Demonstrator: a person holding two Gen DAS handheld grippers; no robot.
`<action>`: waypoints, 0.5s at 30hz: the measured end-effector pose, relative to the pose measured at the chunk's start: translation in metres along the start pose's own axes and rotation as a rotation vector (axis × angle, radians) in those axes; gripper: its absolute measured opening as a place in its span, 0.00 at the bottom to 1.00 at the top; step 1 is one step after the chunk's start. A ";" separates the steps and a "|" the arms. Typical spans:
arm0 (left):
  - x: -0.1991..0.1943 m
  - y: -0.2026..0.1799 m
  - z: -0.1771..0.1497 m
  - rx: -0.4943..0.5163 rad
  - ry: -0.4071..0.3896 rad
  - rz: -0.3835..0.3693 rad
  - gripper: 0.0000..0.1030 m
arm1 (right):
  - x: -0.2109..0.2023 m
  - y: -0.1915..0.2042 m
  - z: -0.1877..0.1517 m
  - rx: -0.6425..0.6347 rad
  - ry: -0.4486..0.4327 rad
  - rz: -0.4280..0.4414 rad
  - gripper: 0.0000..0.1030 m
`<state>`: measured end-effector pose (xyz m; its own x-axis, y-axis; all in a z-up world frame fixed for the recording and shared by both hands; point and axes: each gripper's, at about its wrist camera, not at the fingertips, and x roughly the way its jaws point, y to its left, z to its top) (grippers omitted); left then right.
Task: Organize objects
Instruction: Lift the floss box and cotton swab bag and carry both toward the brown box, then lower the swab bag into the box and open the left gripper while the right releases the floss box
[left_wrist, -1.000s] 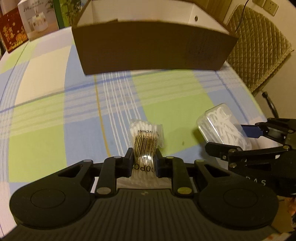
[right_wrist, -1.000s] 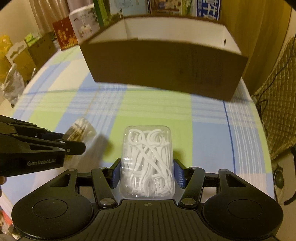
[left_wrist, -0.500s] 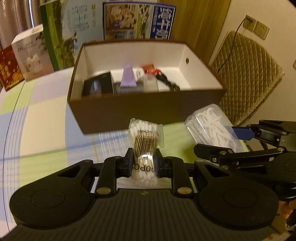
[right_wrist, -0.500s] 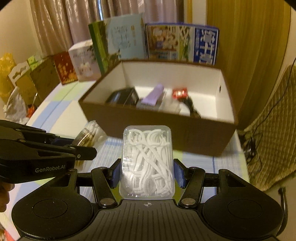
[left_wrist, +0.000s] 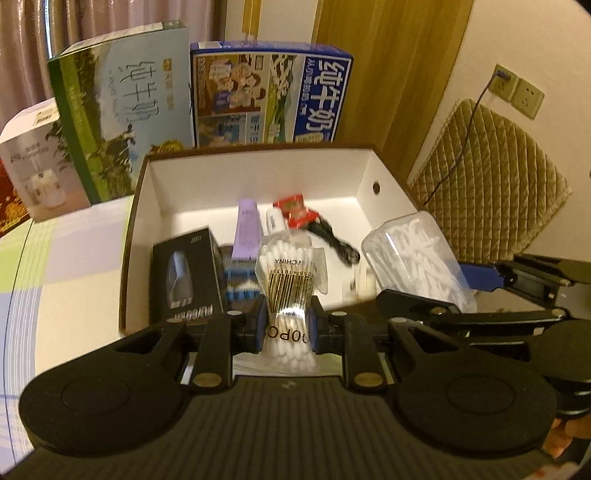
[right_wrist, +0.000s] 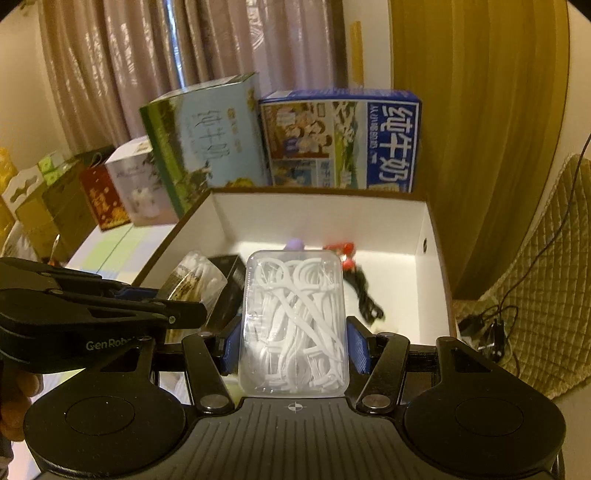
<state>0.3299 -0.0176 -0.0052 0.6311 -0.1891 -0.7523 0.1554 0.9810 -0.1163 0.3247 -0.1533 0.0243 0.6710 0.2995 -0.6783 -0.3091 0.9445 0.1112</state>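
Note:
My left gripper (left_wrist: 287, 321) is shut on a clear packet of cotton swabs (left_wrist: 291, 273) with a barcode, held over the near wall of the open cardboard box (left_wrist: 258, 173). My right gripper (right_wrist: 295, 347) is shut on a clear plastic case of white floss picks (right_wrist: 295, 321), also raised above the box's near edge. Seen from the left wrist, the floss case (left_wrist: 417, 258) hangs at the right. In the right wrist view the swab packet (right_wrist: 195, 277) and left gripper show at the left. Inside the box lie a black carton (left_wrist: 184, 277), a purple tube (left_wrist: 247, 232), a red wrapper (left_wrist: 295, 214) and a black cord (left_wrist: 340, 247).
Two tall milk cartons (left_wrist: 266, 99) and a white carton (left_wrist: 29, 162) stand behind the box on the checked tablecloth (left_wrist: 55, 277). A quilted chair back (left_wrist: 491, 177) is at the right. More boxes (right_wrist: 55, 195) crowd the far left.
Both grippers have risen and moved forward with their loads, from low over the tablecloth to above the box's near edge, so the inside of the box now shows.

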 end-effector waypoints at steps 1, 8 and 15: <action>0.004 0.000 0.005 0.003 -0.004 0.003 0.17 | 0.004 -0.002 0.004 0.003 -0.002 -0.004 0.53; 0.036 0.005 0.037 0.005 0.004 0.013 0.17 | 0.033 -0.022 0.027 0.008 0.006 -0.031 0.53; 0.073 0.017 0.053 -0.019 0.051 0.020 0.17 | 0.070 -0.046 0.038 0.031 0.049 -0.059 0.53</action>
<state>0.4193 -0.0172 -0.0278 0.5943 -0.1673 -0.7867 0.1279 0.9853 -0.1129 0.4115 -0.1705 -0.0003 0.6531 0.2370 -0.7192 -0.2489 0.9642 0.0918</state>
